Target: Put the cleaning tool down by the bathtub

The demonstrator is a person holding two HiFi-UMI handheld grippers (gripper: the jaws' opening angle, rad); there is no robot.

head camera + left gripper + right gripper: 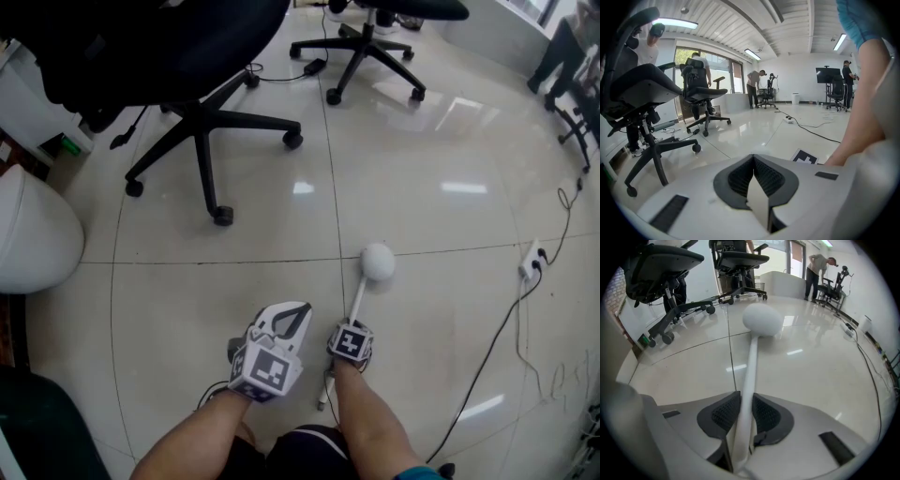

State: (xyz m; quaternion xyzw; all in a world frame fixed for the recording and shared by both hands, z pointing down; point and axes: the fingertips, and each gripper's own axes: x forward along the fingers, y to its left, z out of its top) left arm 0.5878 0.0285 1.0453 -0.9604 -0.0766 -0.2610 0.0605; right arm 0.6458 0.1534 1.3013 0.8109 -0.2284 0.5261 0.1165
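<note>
**Cleaning tool clamped in the right gripper, low over the floor**

At the far left, a white rounded body (33, 239), which I take to be the bathtub, stands well apart from the tool. The left gripper (281, 328) hangs just beside the right one. Its jaws are together and nothing is between them.

The right gripper (349, 343) points steeply down, with its jaws clamped on the thin white handle of the cleaning tool (378, 263). The round white head lies in front of the gripper, at the floor (450, 187) or just above it. I cannot tell if it touches.

To do this step well, I would carry the tool to the left, nearer the tub. I would lay the head and the handle flat and open the jaws only then. The thin handle may roll or slide on such smooth tiles, so it should be released low.

The floor is of pale glossy tiles with dark joints, and it mirrors the ceiling lamps. Black office chairs (178, 56) stand behind. At the right, a power strip (532, 261) and its cable (497, 337) lie on the floor.
</note>
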